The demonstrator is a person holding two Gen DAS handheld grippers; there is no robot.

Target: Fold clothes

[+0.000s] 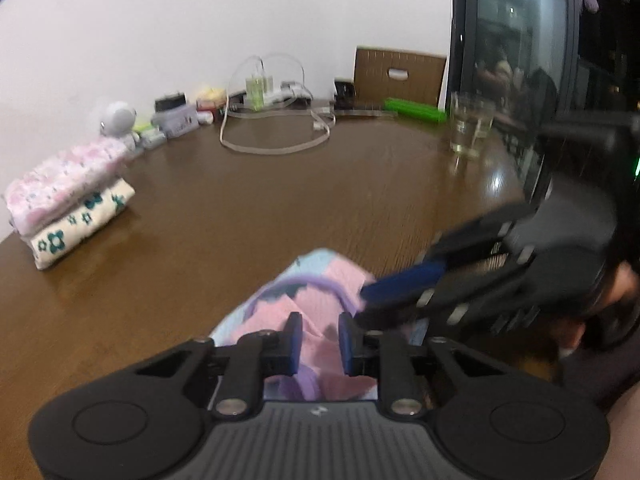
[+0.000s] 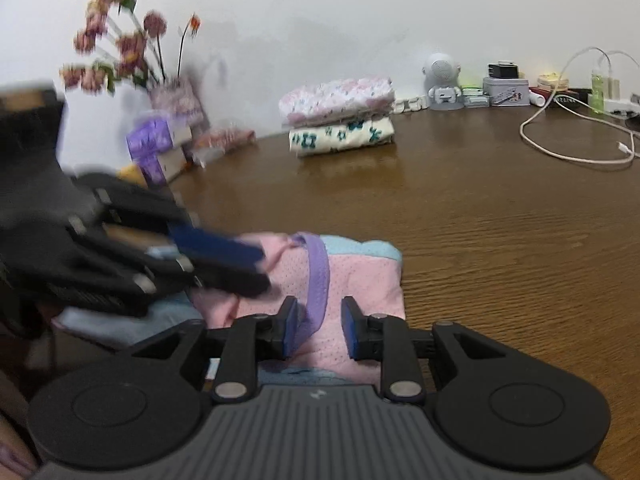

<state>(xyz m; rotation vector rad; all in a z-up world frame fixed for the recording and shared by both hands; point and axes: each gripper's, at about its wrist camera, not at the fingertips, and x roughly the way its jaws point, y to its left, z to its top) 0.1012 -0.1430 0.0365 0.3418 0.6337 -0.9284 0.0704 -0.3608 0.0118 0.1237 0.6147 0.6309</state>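
Clearly we are handling a soft, light pink mesh garment (image 2: 352,280) with purple trim, folded small on the tabletop (image 2: 500,220); its edges offer the surest hold. It lies between and beneath both grippers' released jaws, left gripper (image 1: 318,340) and right gripper (image 2: 318,326), though blur hides contact.

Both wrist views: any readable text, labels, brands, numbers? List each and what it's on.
No text can be read.
Grey tin: print on its front, too small and blurred to read.
Purple packet: patterned, blurred, nothing to read.
Left gripper and right gripper bodies: small embossed logo mark, no letters.
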